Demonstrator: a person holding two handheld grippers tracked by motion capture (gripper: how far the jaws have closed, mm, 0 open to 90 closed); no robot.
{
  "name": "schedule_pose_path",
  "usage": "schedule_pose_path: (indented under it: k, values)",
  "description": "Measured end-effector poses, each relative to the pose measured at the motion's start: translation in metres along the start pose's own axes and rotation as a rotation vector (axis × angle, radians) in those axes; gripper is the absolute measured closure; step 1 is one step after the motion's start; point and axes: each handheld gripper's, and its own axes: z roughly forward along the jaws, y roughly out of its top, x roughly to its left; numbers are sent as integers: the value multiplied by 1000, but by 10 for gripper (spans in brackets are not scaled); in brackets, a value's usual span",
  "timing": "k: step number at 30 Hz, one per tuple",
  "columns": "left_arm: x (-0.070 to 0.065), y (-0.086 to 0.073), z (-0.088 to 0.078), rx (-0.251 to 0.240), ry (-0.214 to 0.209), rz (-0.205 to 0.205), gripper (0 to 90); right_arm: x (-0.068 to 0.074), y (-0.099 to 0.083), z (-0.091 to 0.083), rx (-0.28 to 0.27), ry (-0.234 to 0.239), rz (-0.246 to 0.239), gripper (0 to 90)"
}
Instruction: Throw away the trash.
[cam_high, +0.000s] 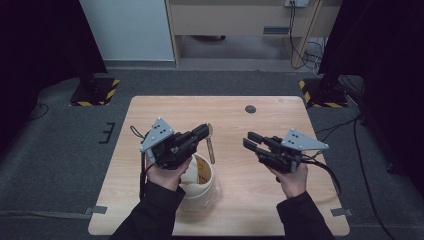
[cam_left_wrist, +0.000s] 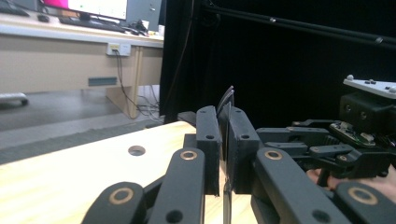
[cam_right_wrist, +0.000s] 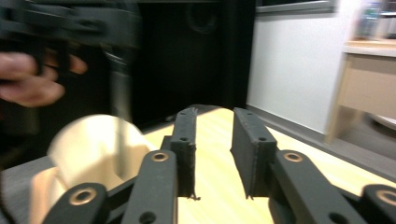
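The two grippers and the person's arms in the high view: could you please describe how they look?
Both the left gripper and the right gripper are black, each with two flat rectangular jaws on linkage arms with brass-coloured pivot rings. Each carries a grey three-cornered plate dotted with small holes, and a black cable trails from each. The person wears dark long sleeves down to the wrists.

Thin flat stick (cam_high: 210, 144) held tilted above cream bucket (cam_high: 202, 181).
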Motion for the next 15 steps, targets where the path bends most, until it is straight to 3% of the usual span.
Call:
schedule_pose_path:
  k: [1,2,4,6,9,10,13,15]
  values:
    - [1,0,-2,0,1,13,846,0,0,0,0,0,0,652]
    - [3,0,-4,7,5,26,846,-10,-12,-12,28,-46,-5,612]
    - [5,-1,-7,16,7,52,845,-14,-17,-15,39,-64,-6,604]
    - [8,-6,-10,30,4,62,845,-30,-37,-29,84,-122,23,578]
    - [10,-10,-11,45,1,72,845,-40,-47,-35,108,-159,43,565]
    - [11,-12,-12,52,-3,71,844,-49,-56,-39,128,-194,58,549]
    - [12,-17,-12,65,-11,79,844,-52,-61,-40,144,-210,73,539]
    - [12,-21,-11,80,-16,96,842,-53,-66,-38,175,-222,53,526]
